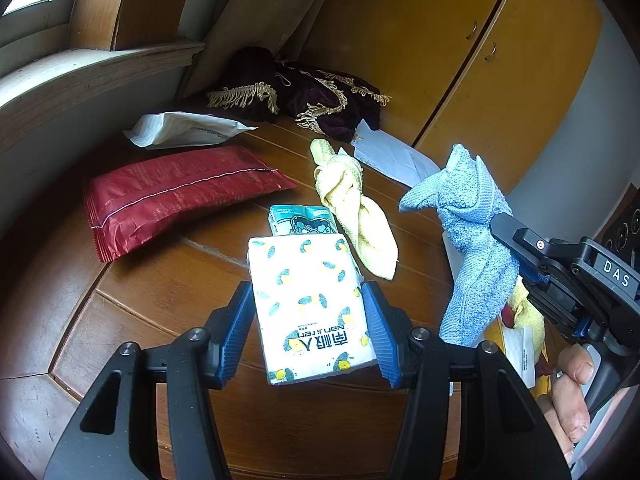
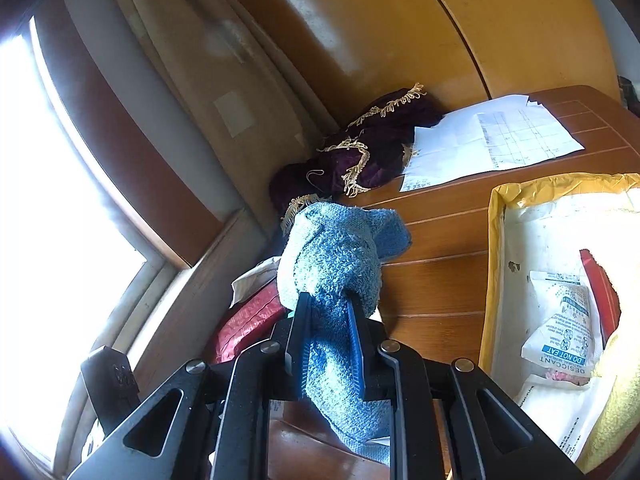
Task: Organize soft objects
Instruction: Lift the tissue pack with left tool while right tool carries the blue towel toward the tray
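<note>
My left gripper is shut on a white tissue pack with a lemon print, held just above the brown wooden table. A teal tissue pack lies right behind it. A knotted yellow towel rests on the table beyond. At the right, my right gripper is shut on a knotted blue towel, lifted over the table; the blue towel hangs from the right gripper's fingers in the left wrist view. A yellow-edged box with a desiccant sachet and a yellow cloth sits at the right.
A red packet and a white packet lie at the table's left. A dark purple fringed cloth is bunched at the back corner beside paper sheets. Yellow cupboard doors stand behind, a window ledge on the left.
</note>
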